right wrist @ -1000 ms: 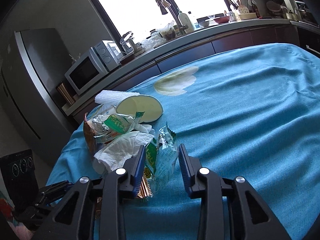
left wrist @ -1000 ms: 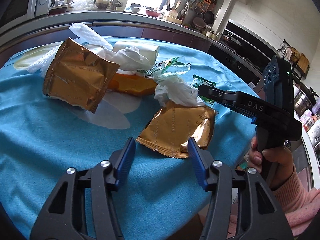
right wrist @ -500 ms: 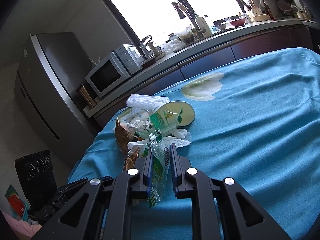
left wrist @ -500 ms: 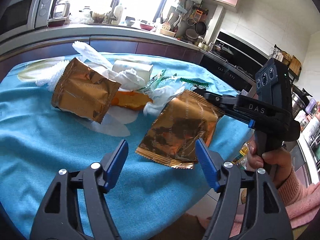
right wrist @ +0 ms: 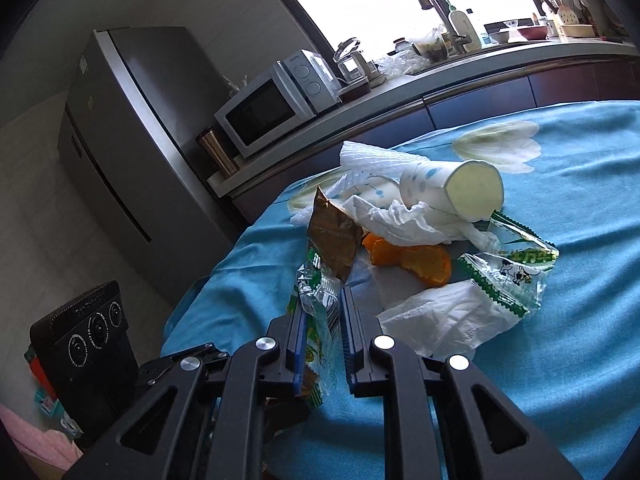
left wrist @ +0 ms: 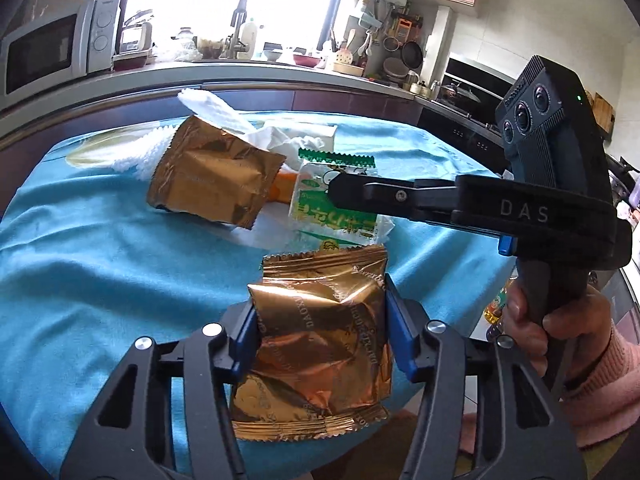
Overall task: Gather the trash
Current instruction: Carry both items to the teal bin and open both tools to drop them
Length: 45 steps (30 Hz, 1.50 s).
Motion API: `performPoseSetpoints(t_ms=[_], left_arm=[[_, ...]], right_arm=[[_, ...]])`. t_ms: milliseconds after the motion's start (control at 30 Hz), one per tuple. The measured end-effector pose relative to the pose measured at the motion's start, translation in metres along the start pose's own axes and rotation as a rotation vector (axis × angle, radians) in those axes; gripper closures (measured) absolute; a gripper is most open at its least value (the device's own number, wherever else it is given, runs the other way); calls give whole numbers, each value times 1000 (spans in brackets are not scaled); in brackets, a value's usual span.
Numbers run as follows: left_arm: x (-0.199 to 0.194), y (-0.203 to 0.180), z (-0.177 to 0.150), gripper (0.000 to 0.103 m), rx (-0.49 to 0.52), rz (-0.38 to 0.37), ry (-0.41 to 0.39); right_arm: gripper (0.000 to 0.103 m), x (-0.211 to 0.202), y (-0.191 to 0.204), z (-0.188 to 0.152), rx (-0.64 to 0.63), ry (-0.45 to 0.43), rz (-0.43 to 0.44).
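Observation:
My left gripper [left wrist: 320, 312] is shut on a gold foil snack bag [left wrist: 320, 344] and holds it above the near table edge. My right gripper [right wrist: 322, 320] is shut on a green-and-clear plastic wrapper [right wrist: 316, 320]; it also shows in the left wrist view [left wrist: 332, 208], lifted off the table. On the blue tablecloth [left wrist: 100, 264] lies a trash pile: a second gold bag [left wrist: 216, 176], white tissues [right wrist: 400, 220], a paper cup [right wrist: 460, 196], an orange peel [right wrist: 412, 260], another green wrapper [right wrist: 508, 276] and a tissue [right wrist: 440, 320].
A kitchen counter [left wrist: 260, 72] with a microwave [right wrist: 276, 104], sink and dishes runs behind the table. A grey fridge [right wrist: 132, 128] stands at the left. A black appliance [right wrist: 84, 340] sits on the floor beside the table edge.
My left gripper closed on the near gold bag and lifted it. My right gripper rose with the green wrapper, away from the pile.

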<state>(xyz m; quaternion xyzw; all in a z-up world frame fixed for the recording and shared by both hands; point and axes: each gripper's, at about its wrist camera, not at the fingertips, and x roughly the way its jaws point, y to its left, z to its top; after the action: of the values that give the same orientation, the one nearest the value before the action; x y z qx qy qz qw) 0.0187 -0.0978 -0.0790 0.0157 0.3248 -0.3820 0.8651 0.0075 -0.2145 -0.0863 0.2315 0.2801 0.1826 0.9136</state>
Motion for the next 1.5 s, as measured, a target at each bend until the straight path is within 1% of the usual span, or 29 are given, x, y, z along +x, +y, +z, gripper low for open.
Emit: performPoseSetpoints(t_ms=[100,200,300,433,600,667,767,900,1067,1167,1400,1500], left_arm=[[-9,14,-1,51,-15,40,-22],[-28,31,-4,51,-60,54,-43],[-54,52,-5,51,-91,112,-81],[-100,86,-5,50,-139,228,-146],[-157,145,-5,50,-204,406,-208],[-175,170,-5,50,-227,466,-228],[-198,206,-11,50,-259,550,-240],[-215,252,-20,49,-308,632,-224],[-212,298,-37,48,-370,688,-177],[-207,320,-46,48,-404,701,-150],[-193,352,-57,46,-470,705,-103],[-186,359,-58,45,-492,705,-88]], right_arm=[[89,6,3,3,2,5,11],[89,12,14,10,-27,6,27],[89,22,29,19,-66,10,66],[89,46,60,31,-132,31,137],[89,88,109,41,-216,75,235],[89,107,128,43,-239,99,275],[89,136,156,43,-272,136,319],[89,173,189,42,-313,182,351],[89,217,219,37,-346,250,355],[89,242,232,32,-355,295,344],[88,293,256,21,-369,391,284],[87,306,262,15,-378,418,257]])
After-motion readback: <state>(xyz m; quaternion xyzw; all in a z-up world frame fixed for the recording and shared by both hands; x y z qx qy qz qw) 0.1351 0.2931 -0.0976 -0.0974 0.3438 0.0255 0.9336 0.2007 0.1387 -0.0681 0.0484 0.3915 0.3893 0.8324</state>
